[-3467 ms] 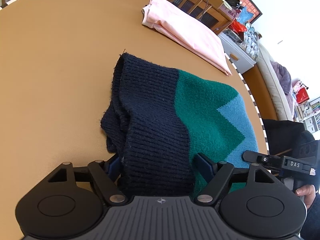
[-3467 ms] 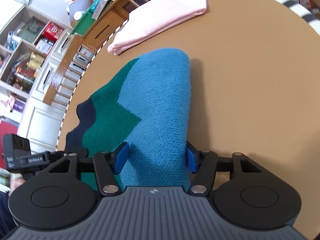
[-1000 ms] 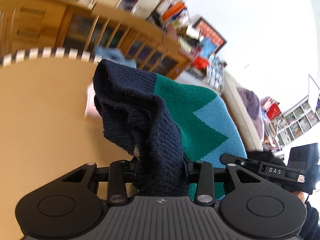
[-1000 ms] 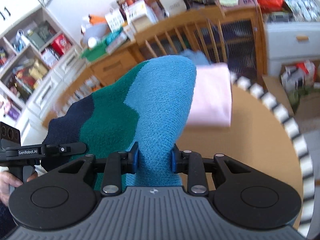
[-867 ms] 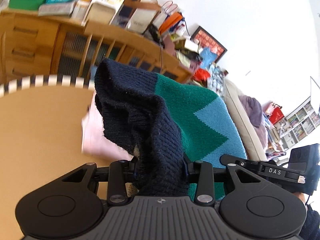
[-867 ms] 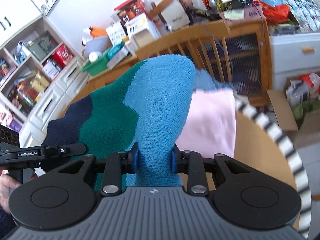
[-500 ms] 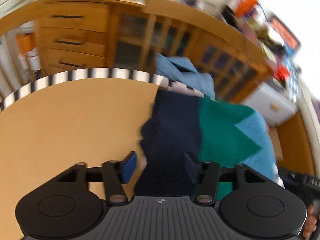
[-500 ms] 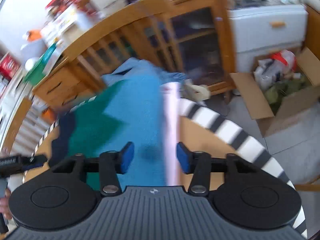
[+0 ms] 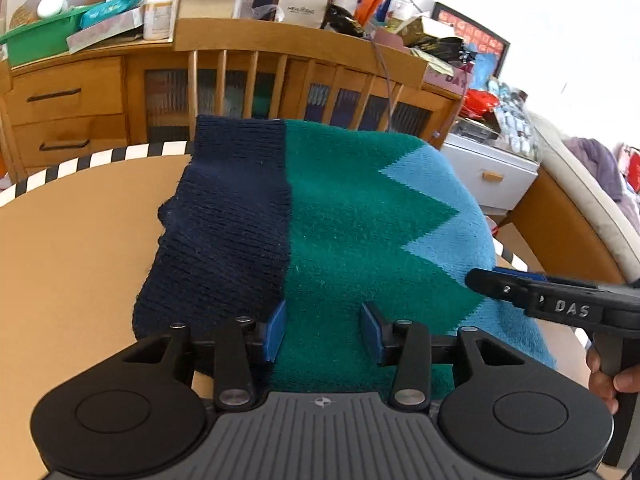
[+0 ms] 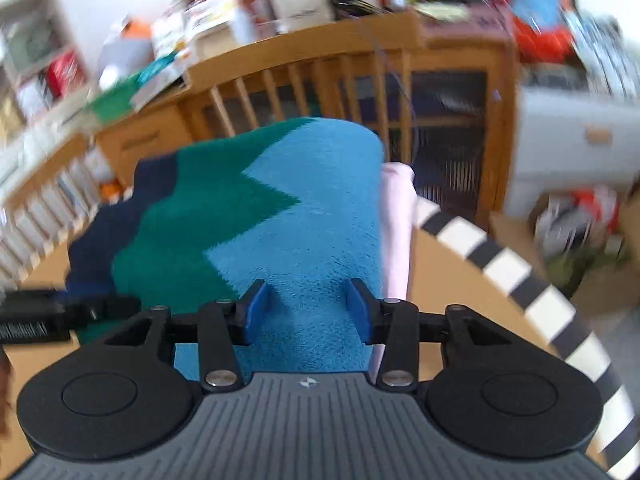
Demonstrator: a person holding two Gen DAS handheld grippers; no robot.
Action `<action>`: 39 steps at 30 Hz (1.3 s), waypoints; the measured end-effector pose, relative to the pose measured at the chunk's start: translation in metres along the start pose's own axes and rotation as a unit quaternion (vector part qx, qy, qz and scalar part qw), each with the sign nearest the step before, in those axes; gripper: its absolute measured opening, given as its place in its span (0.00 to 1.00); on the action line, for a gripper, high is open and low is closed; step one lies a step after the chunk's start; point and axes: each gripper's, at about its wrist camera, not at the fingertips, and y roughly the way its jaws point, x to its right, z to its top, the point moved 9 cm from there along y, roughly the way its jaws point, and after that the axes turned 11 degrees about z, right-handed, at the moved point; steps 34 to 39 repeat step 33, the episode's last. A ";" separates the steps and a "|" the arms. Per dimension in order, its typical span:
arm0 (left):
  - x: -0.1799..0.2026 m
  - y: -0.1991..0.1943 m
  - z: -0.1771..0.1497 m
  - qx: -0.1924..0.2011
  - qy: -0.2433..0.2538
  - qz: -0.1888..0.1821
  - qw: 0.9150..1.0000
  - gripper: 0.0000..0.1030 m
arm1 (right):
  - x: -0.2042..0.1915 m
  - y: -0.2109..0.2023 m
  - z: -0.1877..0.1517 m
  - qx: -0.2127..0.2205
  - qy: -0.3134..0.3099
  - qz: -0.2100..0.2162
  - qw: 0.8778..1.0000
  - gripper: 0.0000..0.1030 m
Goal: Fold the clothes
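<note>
A folded knit sweater (image 9: 340,220) in navy, green and light blue lies flat near the far rim of the tan round table (image 9: 80,240). In the right wrist view the sweater (image 10: 280,220) rests on a folded pink garment (image 10: 396,220), which shows along its right side. My left gripper (image 9: 323,332) hovers over the sweater's near edge at the navy-green border. Its jaws are closing, but the blue pads still stand apart and clear of the knit. My right gripper (image 10: 307,312) is open over the light blue end, with the knit lying under its pads.
The table's black-and-white striped rim (image 10: 500,256) runs just beyond the clothes. Behind it stand a wooden chair back (image 9: 280,44), a cluttered sideboard (image 9: 100,92) and a white drawer unit (image 9: 492,172). A cardboard box (image 10: 592,264) sits on the floor at right. A hand (image 9: 604,376) holds the right gripper.
The sweater was raised and pinched in both grippers; now it lies on the pink garment at the far rim. Both grippers came down and opened off it.
</note>
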 end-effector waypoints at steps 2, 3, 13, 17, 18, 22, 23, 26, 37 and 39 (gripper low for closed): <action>0.002 -0.001 0.000 -0.003 0.001 0.006 1.000 0.44 | -0.002 0.001 -0.001 0.000 -0.002 -0.011 1.000 0.44; -0.001 -0.002 0.000 -0.004 0.002 0.009 1.000 0.44 | -0.004 0.001 -0.001 0.000 -0.002 -0.019 1.000 0.44; 0.012 -0.071 -0.020 -0.010 0.018 0.034 0.999 0.76 | -0.069 -0.079 -0.022 0.036 -0.038 -0.063 0.997 0.45; 0.015 -0.105 -0.041 0.000 0.022 0.036 0.999 0.79 | -0.091 -0.107 -0.046 0.044 -0.052 -0.072 0.995 0.51; 0.013 -0.110 -0.045 -0.001 0.017 0.037 0.999 0.80 | -0.093 -0.111 -0.050 0.044 -0.045 -0.072 0.995 0.55; 0.005 -0.128 -0.057 -0.008 0.002 0.034 0.999 0.82 | -0.102 -0.124 -0.058 0.049 -0.025 -0.068 0.996 0.63; 0.003 -0.131 -0.057 -0.007 0.002 0.034 0.999 0.82 | -0.105 -0.127 -0.059 0.050 -0.029 -0.071 0.996 0.65; 0.002 -0.141 -0.055 0.009 0.009 0.040 0.999 0.83 | -0.108 -0.132 -0.058 0.051 -0.033 -0.074 0.995 0.67; 0.008 -0.157 -0.049 0.026 0.018 0.034 0.999 0.85 | -0.110 -0.142 -0.058 0.048 -0.023 -0.073 0.996 0.67; 0.008 -0.157 -0.049 0.026 0.018 0.034 0.999 0.85 | -0.110 -0.142 -0.058 0.048 -0.023 -0.073 0.996 0.67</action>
